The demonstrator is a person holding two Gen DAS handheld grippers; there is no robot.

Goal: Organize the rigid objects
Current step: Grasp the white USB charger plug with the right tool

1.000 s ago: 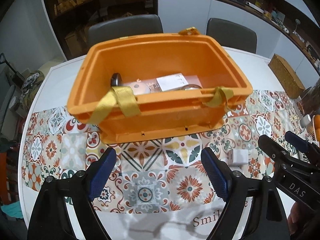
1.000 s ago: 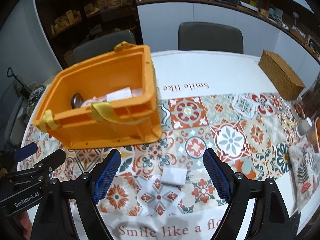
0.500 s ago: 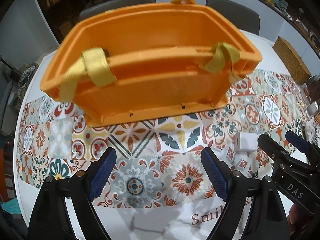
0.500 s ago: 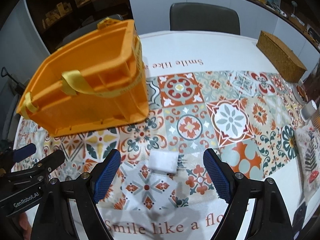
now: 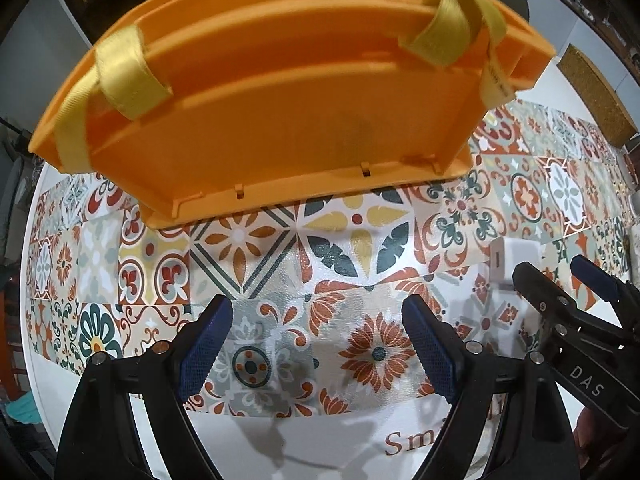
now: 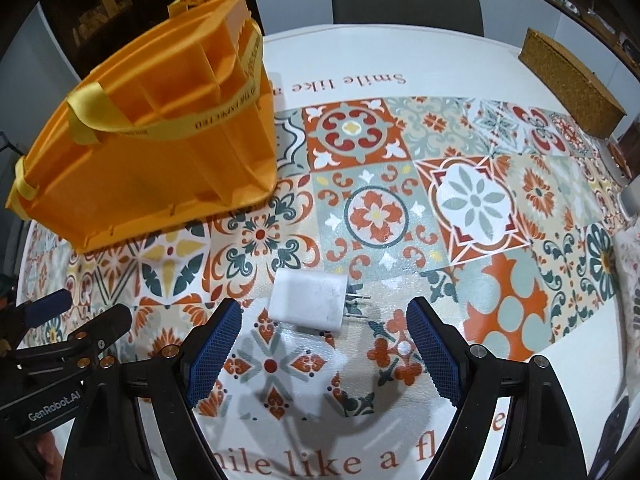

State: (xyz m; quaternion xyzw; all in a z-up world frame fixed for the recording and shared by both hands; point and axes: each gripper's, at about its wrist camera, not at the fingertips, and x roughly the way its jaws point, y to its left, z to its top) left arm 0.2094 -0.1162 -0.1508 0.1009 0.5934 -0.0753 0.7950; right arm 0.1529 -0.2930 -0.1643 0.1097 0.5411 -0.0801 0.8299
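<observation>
Orange plastic fills the far part of the left wrist view: a storage crate [image 5: 280, 92] stands on the patterned tablecloth [image 5: 360, 248], its near side wall facing the camera, with two yellow webbing straps [image 5: 128, 76] looped over its rim. From this low angle the inside of the crate cannot be seen. In the right wrist view the same crate [image 6: 160, 152] sits at the far left of the table, and its printed yellow strap [image 6: 224, 108] runs along the ribbed end wall. A white plug-in charger [image 6: 308, 298] lies flat on the tablecloth [image 6: 460, 200] near the camera, well apart from the crate, its two metal prongs [image 6: 356, 306] pointing right. The right gripper [image 6: 324, 356] is spread wide with nothing between its blue pads [image 6: 216, 352], and the charger lies just beyond the fingertips, closer to the left pad. The left gripper [image 5: 320, 352] is likewise spread and empty, positioned over bare cloth near the crate's base. In the left wrist view the charger [image 5: 504, 260] appears at the right, partly hidden by the right gripper [image 5: 560, 284]. A woven wicker box [image 6: 568, 80] rests at the far right of the table, and a grey chair [image 6: 404, 0] stands beyond the far edge. Lettering on the cloth reads "Smile like a".
</observation>
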